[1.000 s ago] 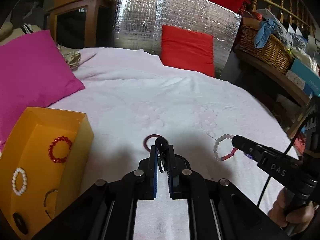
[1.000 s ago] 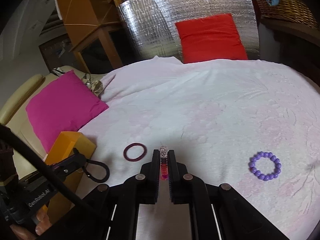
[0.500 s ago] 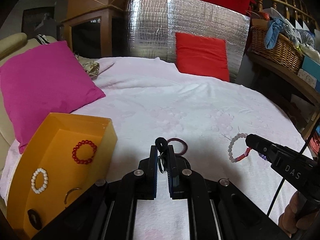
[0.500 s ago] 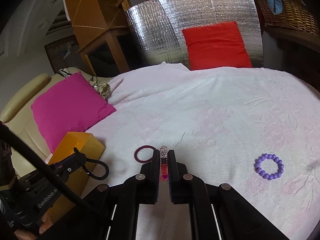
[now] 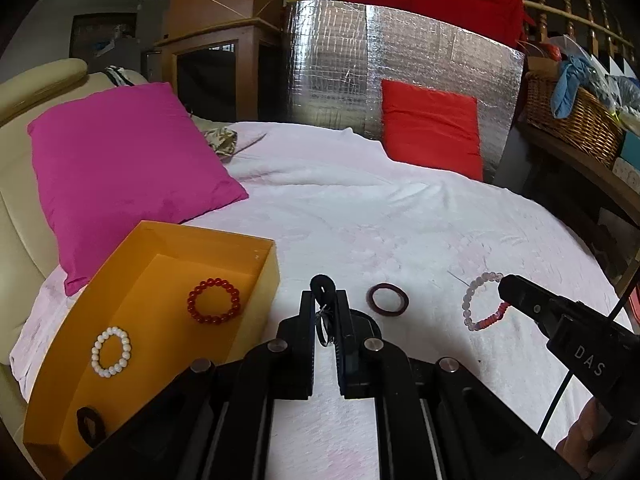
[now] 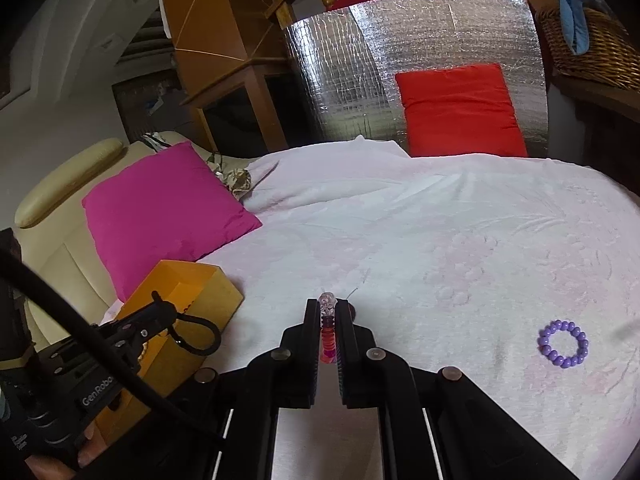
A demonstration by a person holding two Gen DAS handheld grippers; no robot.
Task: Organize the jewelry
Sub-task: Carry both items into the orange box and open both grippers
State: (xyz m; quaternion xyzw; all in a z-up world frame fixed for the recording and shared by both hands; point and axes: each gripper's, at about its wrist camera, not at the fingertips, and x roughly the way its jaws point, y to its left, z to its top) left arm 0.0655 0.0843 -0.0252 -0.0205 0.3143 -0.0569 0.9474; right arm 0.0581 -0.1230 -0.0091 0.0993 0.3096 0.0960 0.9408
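Both of my grippers had drifted toward the orange box (image 5: 256, 245) since the earlier frames, so more of its inside showed in my left view. My left gripper (image 5: 325, 300) was clamped on a black ring (image 5: 323, 285), which hung clear of the bedspread (image 5: 400, 220) just beside the box's right wall. My right gripper (image 6: 329, 307) was pinched tight on a clear and pink bead bracelet (image 6: 327, 332), carried above the bedspread near its front edge, right of the maroon ring (image 5: 388, 298) lying there. A purple bracelet (image 6: 563, 343) waited well apart, toward the right edge.

Inside the box lay a red bracelet (image 5: 214, 300), a white one (image 5: 111, 352) and a dark ring (image 5: 91, 426) at the front corner. To do this well, I judged, I should bring the black ring fully past the box wall and over a bare patch of its floor before letting go, keeping it low so it would not bounce onto the others, and hold the right load clear until the left was out.
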